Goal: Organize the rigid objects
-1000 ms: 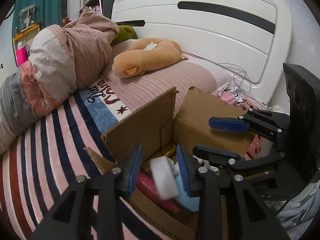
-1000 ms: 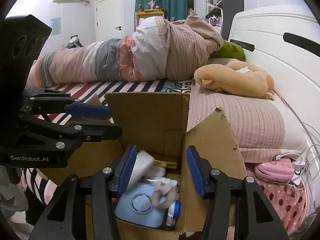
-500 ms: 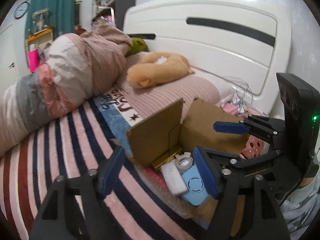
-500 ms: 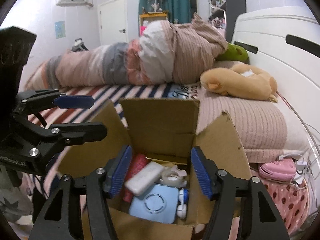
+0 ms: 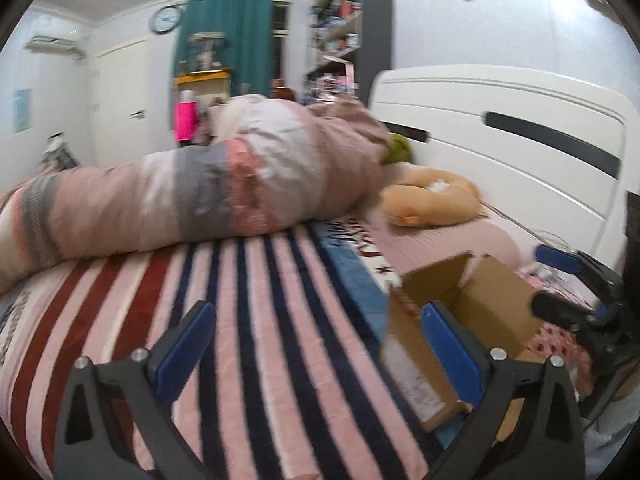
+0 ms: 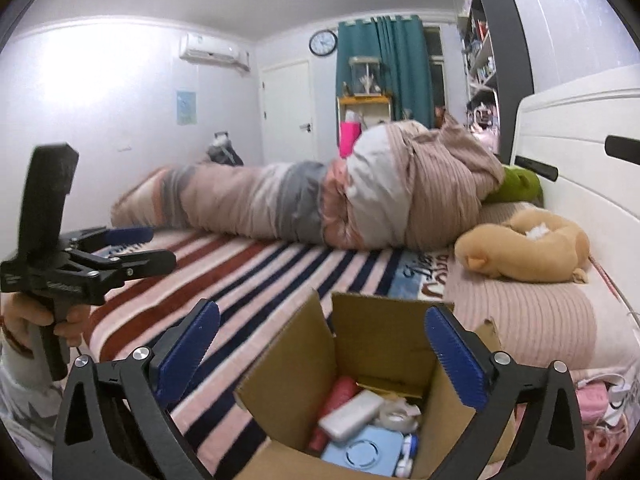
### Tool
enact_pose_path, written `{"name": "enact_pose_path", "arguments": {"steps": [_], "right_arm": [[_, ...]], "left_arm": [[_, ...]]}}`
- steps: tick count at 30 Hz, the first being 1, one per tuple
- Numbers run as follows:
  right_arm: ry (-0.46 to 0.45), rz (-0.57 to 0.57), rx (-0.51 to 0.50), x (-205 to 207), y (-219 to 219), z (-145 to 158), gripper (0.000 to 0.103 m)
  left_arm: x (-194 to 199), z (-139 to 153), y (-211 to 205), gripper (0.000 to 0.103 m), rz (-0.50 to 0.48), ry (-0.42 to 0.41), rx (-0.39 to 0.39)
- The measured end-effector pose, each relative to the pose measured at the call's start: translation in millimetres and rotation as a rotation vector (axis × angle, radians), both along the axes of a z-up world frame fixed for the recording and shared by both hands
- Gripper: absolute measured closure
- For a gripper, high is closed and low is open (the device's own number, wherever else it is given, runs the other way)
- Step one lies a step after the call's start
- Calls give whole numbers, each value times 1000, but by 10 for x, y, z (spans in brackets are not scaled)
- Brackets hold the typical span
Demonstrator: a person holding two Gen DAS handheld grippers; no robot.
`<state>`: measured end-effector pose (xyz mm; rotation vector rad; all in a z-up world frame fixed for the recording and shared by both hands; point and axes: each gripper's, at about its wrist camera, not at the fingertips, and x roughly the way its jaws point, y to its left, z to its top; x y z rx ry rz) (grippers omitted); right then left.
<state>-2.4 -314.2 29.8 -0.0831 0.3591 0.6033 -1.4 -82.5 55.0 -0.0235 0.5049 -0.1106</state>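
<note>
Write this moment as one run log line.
left gripper: open, empty | right gripper: open, empty, over cardboard box | white case: in box

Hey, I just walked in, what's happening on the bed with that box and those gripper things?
A person is tidying small items into an open cardboard box on the striped bedspread. Inside lie a white bar-shaped item, a light blue case, a tape roll and a pink tube. Both tools are empty now: the right hand-held gripper hangs open over the box, and the left hand-held gripper is open over the bedspread, beside the box.
</note>
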Motion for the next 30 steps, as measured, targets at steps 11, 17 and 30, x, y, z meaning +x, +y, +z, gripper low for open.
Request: {"name": "enact_pose_path", "arguments": {"steps": [11,17,30], "right_arm": [[20,16,-3,17,125,-76,0],[18,18,-2,21,117,-85,0],[32,20,15,52,48,-104,0]], "left_arm": [[-113,-44,249,1,71,7,-16],[-104,-52,241,1,78,10,-12],[-93,-53,239,1,85,12,-3]]}}
